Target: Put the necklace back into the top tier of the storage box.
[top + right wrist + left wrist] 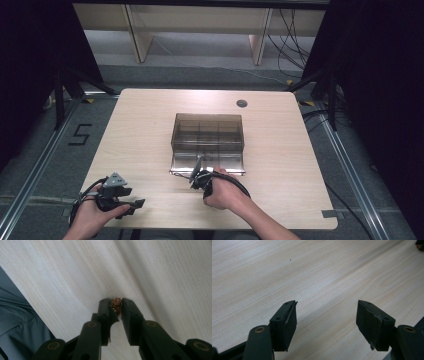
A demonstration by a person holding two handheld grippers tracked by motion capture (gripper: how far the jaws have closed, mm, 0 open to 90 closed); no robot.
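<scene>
While the right gripper has its jaws closed on a small coppery clump at the desk, near the organizer box, the left gripper idles wide open, so lifting it into a compartment seems next.

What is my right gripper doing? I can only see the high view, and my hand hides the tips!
Observer: In the right gripper view, the right gripper is pinching a small glittery copper-coloured clump between its pads.
Operator: Is it up in the air?
Observer: The clump sits right at the pale wooden table; I cannot tell whether it touches.
Operator: And my left gripper?
Observer: The left gripper has its jaws wide apart with bare tabletop between them.
</scene>
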